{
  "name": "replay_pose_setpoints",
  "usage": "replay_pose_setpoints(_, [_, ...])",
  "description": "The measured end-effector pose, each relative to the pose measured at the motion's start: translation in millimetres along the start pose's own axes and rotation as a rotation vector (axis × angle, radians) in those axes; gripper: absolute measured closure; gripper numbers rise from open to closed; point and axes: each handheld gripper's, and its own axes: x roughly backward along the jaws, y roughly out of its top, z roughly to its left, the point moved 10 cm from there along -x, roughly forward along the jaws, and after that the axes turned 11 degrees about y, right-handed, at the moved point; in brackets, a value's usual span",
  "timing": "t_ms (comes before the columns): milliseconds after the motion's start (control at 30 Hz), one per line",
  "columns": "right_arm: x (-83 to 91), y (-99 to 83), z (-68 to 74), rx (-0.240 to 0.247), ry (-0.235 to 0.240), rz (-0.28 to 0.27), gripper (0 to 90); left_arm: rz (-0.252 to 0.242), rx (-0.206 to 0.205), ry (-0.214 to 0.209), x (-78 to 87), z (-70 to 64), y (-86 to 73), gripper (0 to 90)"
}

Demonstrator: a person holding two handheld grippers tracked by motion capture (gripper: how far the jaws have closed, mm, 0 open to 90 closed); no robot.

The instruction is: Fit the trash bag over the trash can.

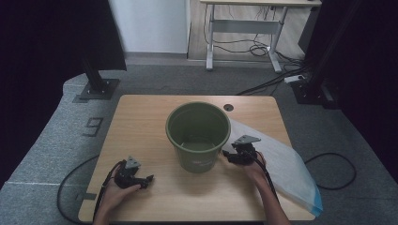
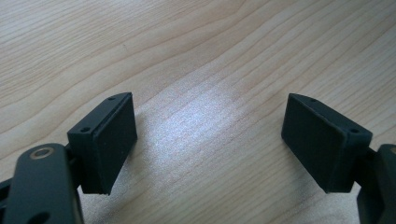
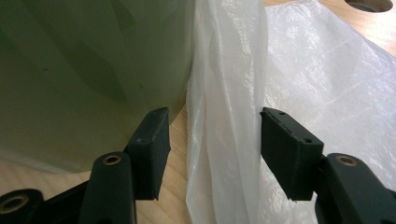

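The left gripper [image 1: 149, 178] rests low on the worktop [image 1: 141, 122] at the near left, its fingers [image 2: 108, 140] spread wide with nothing but bare wood between them. It is idle, well apart from the work.

Farther in and to the right, the right gripper [image 1: 226, 154] sits just beside the bin [image 1: 197, 136], at the near edge of the bag [image 1: 286, 164]. In the right gripper view its fingers [image 3: 152, 149] stand open with a bunched fold of the bag [image 3: 229, 135] between them, not yet pinched; one finger is close to the bin [image 3: 88, 74] wall.

The step in hand appears to be taking hold of the bag so it can be lined into the bin. To do it well, the right gripper should close on the gathered fold squarely, deep enough that the thin film does not slip out, and catch the film alone, not the bin's side. A light lift afterwards would show whether the grip holds. The left gripper would likely be wanted next, either to steady the bin or to take a second edge and open the bag's mouth.

Beyond the bin, the bag lies flat across the right of the worktop, its far corner hanging over the edge.
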Motion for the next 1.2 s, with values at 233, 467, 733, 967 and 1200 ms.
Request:
replay_pose_setpoints(233, [-14.0, -6.9, 5.3, 0.071, -0.018, 0.058, 45.9, -0.002, -0.001, 0.0, 0.1, 0.0, -0.2, 18.2])
replay_pose_setpoints(467, [-14.6, -9.6, 0.6, 0.072, -0.055, 0.074, 73.2, -0.002, -0.001, 0.0, 0.1, 0.0, -0.2, 18.2])
replay_pose_setpoints(733, [-8.6, -8.9, -6.3, 0.029, -0.04, 0.055, 88.5, -0.003, -0.005, -0.004, 0.3, 0.2, -0.4, 18.3])
replay_pose_setpoints(967, [16.1, 7.6, -12.8, -0.004, -0.062, -0.04, 88.6, -0.003, -0.006, -0.005, 0.3, 0.2, -0.4, 18.4])
replay_pose_setpoints(1200, [36.4, 18.4, -20.8, -0.037, -0.087, -0.119, 88.7, -0.002, -0.005, -0.004, 0.4, 0.1, -0.4, 18.4])
